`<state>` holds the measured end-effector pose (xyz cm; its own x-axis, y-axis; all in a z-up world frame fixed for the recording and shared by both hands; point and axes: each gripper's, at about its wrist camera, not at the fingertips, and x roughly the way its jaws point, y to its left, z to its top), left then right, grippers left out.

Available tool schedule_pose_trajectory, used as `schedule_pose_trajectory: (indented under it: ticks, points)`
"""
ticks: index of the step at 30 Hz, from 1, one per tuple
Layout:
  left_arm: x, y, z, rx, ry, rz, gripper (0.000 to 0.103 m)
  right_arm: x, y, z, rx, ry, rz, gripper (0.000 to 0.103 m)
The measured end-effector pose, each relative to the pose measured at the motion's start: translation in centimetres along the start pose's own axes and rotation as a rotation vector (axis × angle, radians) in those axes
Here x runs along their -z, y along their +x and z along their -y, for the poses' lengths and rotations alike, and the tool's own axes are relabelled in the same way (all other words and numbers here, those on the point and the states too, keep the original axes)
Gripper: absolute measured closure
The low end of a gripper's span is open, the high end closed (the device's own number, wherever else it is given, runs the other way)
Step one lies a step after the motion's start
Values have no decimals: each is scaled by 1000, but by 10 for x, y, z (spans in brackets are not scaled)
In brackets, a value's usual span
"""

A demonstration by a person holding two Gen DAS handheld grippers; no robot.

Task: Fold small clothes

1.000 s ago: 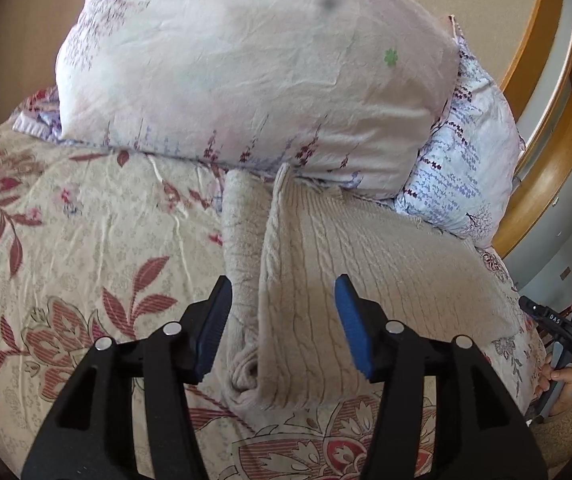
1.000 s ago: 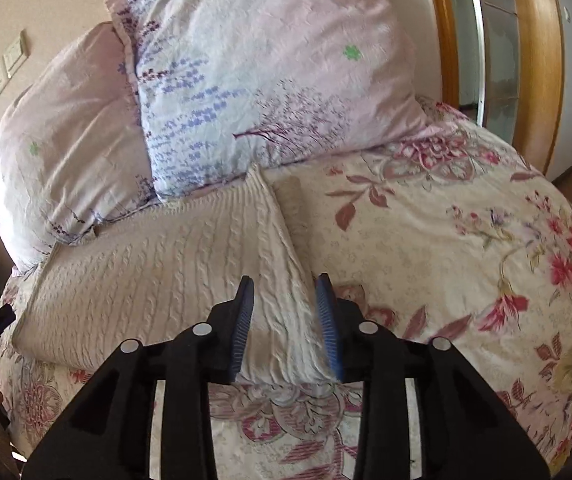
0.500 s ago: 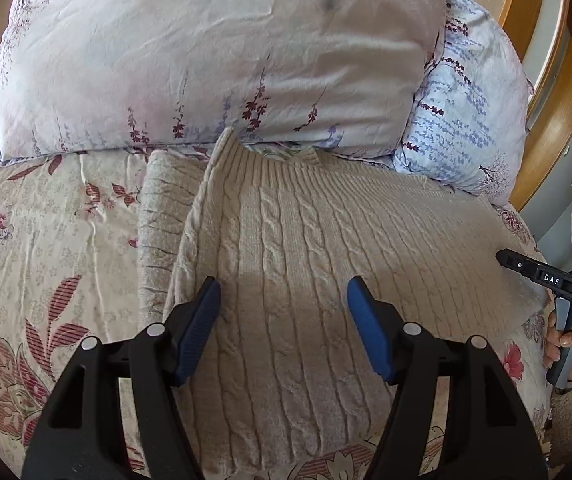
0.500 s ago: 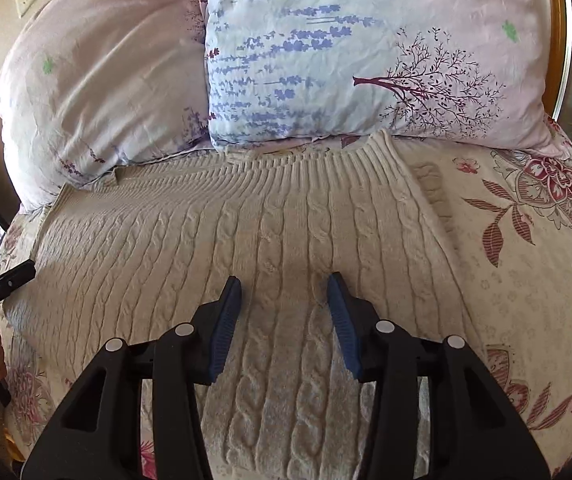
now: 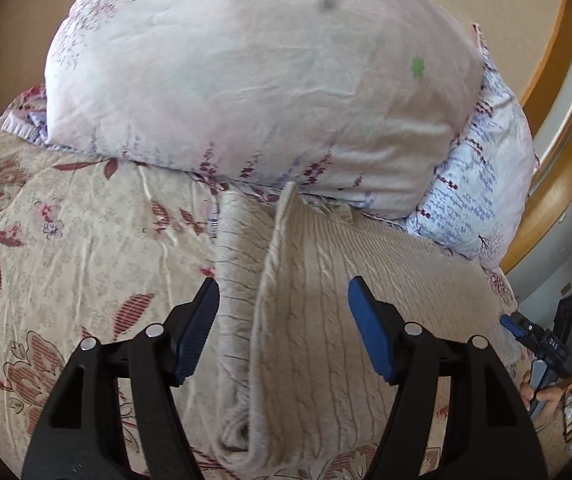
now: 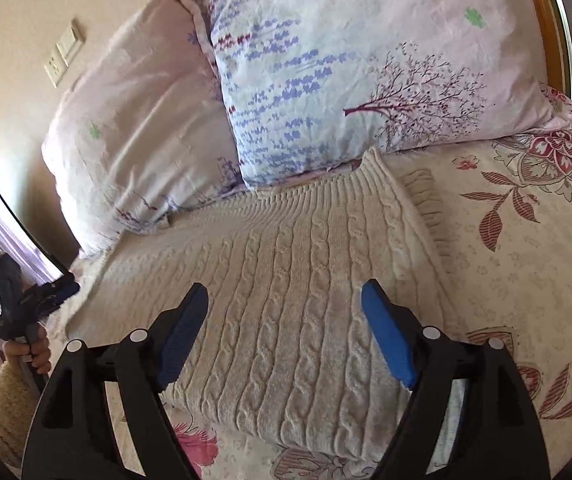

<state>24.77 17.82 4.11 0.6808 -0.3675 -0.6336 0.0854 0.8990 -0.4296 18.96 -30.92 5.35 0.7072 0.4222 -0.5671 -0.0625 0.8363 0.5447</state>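
A cream cable-knit sweater (image 5: 365,264) lies folded flat on the floral bedspread (image 5: 66,240), its far edge against the pillows. In the left wrist view my left gripper (image 5: 284,286) hovers open over the sweater's left folded edge, where a ribbed sleeve (image 5: 238,280) is tucked under; its pads touch nothing. In the right wrist view my right gripper (image 6: 286,288) hangs over the sweater (image 6: 286,240) near its right side. Its jaws are opening, and the knit lies below them, not pinched. Each view catches the other gripper at its edge: the right gripper (image 5: 517,326) and the left gripper (image 6: 60,290), each in a hand.
Two floral pillows (image 5: 246,80) (image 6: 365,60) lean at the head of the bed just behind the sweater. A wooden frame (image 5: 557,160) curves along the right. A wall socket plate (image 6: 64,52) sits on the beige wall. Bedspread (image 6: 525,240) extends right of the sweater.
The right jaws have spread from nearly closed to wide, and that gripper moved from the sweater's right edge over its body. The left gripper swung right, then back to the left fold, opening wider.
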Motion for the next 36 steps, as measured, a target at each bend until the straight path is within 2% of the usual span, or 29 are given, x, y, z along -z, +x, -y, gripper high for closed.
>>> schedule_pose_trajectory:
  ticks: [4, 7, 14, 21, 25, 28, 33, 36]
  points:
    - [-4, 17, -22, 40, -111, -75, 36, 6, -16, 28, -163, 129, 90, 18]
    - [-2, 27, -28, 75, -157, -101, 37, 3, -22, 38, -216, 185, 116, 16]
    - [-2, 38, -32, 151, -229, -99, 40, 3, -19, 38, -231, 195, 113, 14]
    - [-2, 48, -31, 177, -291, -117, 56, 4, -20, 48, -265, 238, 118, 13]
    - [0, 55, -34, 198, -351, -140, 75, 4, -20, 49, -276, 248, 120, 13]
    - [-2, 56, -31, 186, -367, -135, 79, 4, -20, 48, -274, 240, 121, 13]
    - [-14, 43, -7, 215, -367, -95, 84, 2, -24, 44, -251, 212, 147, 13]
    - [-24, 33, 22, 254, -353, -69, 85, 2, -34, 43, -218, 192, 201, 13]
